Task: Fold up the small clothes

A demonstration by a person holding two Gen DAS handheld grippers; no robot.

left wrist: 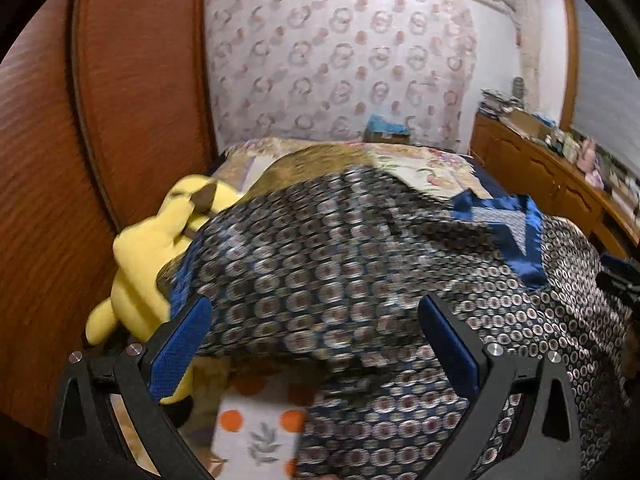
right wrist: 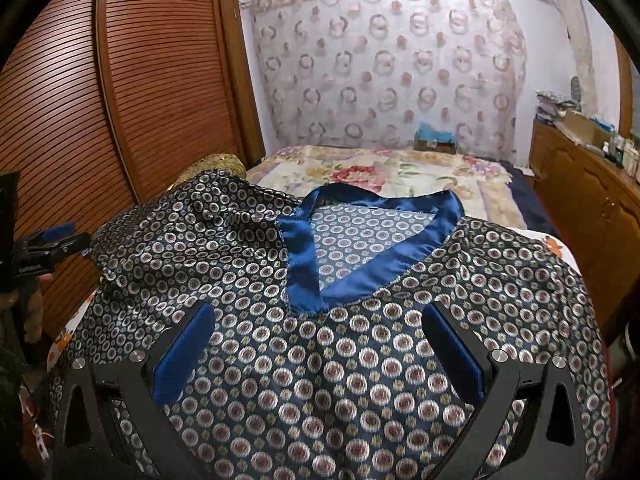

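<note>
A dark blue satin top (right wrist: 360,360) printed with small circles lies spread in front of me, its plain blue V-neck band (right wrist: 344,248) pointing toward me. My right gripper (right wrist: 318,312) hovers open just over its chest, below the neck band, with nothing between the pads. In the left wrist view the same top (left wrist: 320,264) is blurred and its left part is bunched up. My left gripper (left wrist: 316,304) is open at that raised edge. The right gripper (left wrist: 620,280) shows at the far right edge, and the left gripper (right wrist: 56,240) at the top's left side.
A yellow plush toy (left wrist: 140,264) lies against the wooden wardrobe door (left wrist: 120,100) on the left. Under the top is a white cloth with orange dots (left wrist: 260,428). A floral bedspread (right wrist: 380,176) stretches behind, and a wooden cabinet (right wrist: 592,208) with clutter stands on the right.
</note>
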